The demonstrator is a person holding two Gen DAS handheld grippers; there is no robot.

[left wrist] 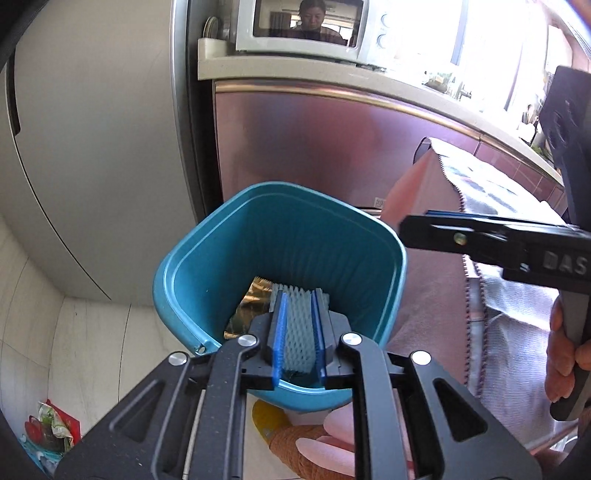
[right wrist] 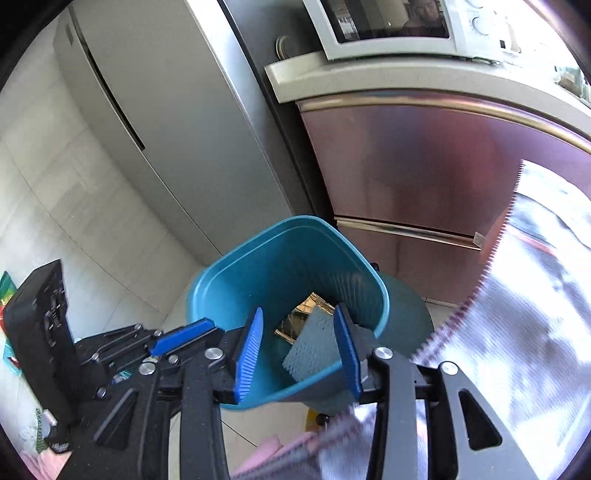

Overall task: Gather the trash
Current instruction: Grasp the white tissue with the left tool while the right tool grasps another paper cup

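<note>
Both cams ride on the handheld grippers, looking fwd and steeply down along the fingers. Left-wrist view sits close above the teal bin (left wrist: 280, 236), facing the steel cabinet front (left wrist: 314, 147) w/ the microwave (left wrist: 306, 29) up top. Right-wrist view hangs close over that bin (right wrist: 280, 266) too, angled a bit from the right side. Shared: bin, fridge (right wrist: 159, 140), cabinet, microwave.

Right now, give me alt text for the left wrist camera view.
A teal bin holds white foam netting and a gold wrapper, seen past the slightly open left tool. The right tool pokes in from the right, with a fridge behind.
</note>
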